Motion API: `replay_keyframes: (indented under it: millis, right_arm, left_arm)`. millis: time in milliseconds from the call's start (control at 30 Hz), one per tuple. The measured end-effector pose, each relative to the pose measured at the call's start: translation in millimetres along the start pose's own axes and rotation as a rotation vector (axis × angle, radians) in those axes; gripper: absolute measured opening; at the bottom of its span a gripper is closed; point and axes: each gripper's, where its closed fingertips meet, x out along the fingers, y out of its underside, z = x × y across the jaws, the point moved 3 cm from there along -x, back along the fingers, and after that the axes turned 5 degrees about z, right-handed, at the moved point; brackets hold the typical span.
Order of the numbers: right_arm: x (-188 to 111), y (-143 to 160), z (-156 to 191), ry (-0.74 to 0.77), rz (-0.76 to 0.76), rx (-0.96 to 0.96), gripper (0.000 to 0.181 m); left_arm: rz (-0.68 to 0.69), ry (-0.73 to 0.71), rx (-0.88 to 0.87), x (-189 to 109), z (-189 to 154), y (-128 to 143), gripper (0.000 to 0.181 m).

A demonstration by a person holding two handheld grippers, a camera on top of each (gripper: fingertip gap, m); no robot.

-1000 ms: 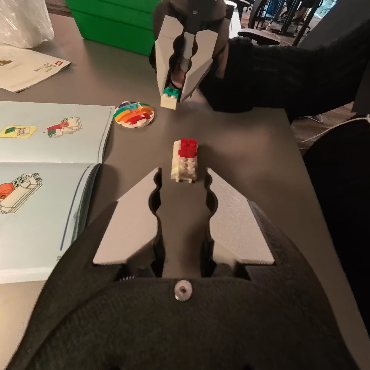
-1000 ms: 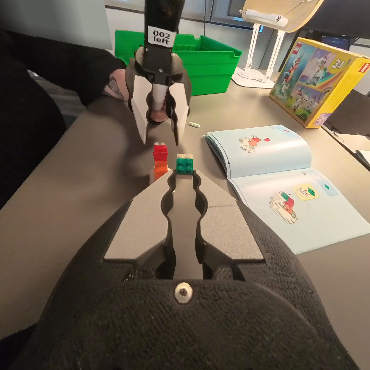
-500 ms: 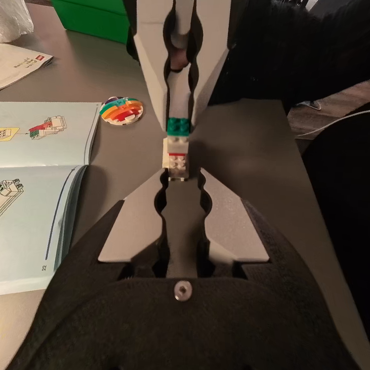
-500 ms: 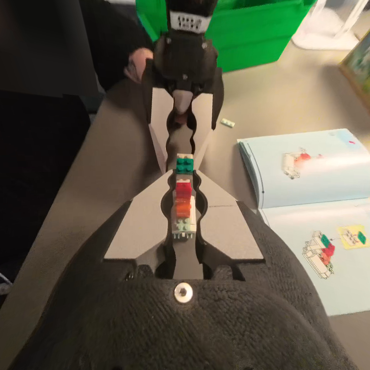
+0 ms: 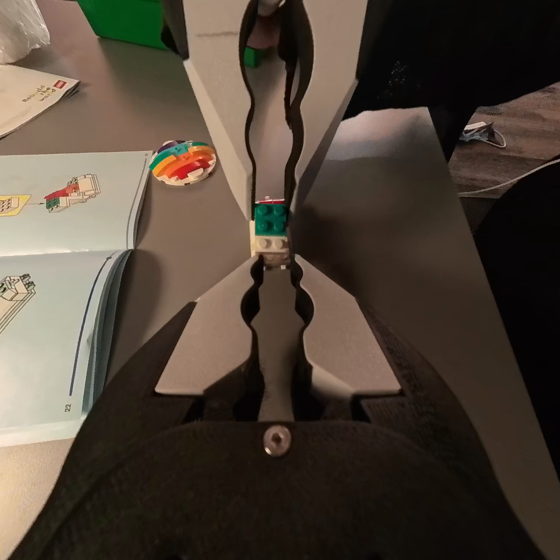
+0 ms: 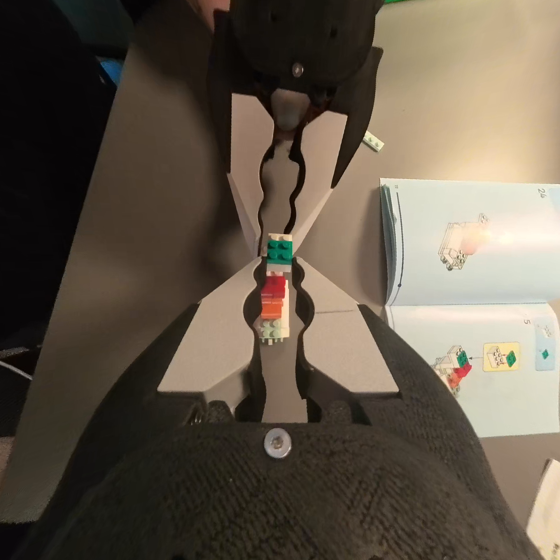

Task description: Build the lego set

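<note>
1. Since a second ago, the two grey two-finger grippers have closed from well apart to tip-to-tip over the grey table (image 5: 378,212).
2. At 9 o'clock in the left wrist view lies the open pale-blue instruction booklet (image 5: 60,212); a round rainbow-coloured brick disc (image 5: 182,166) sits at 11 o'clock.
3. The left gripper (image 5: 274,263), jaws narrowly parted, has come up to the white end of the white, orange and red brick model (image 6: 274,312); whether it pinches it, I cannot tell.
4. The right gripper (image 6: 278,262) clamps the small green-topped white brick piece (image 6: 279,250), now pressed onto the model at 12 o'clock; the model lies between its fingers.
</note>
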Motion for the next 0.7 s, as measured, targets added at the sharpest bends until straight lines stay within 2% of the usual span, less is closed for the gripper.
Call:
replay_keyframes:
  millis: [467, 700]
  right_arm:
    - [2.5, 5.3, 10.4, -0.02, -0.028, 0.012, 0.014]
    - [3.0, 4.1, 10.8, 0.009, 0.018, -0.024, 0.015]
  left_arm:
    - [-0.003, 0.006, 0.013, -0.4, -2.0, -0.1, 0.016]
    - [-0.003, 0.001, 0.019, -0.6, -2.3, 0.2, 0.016]
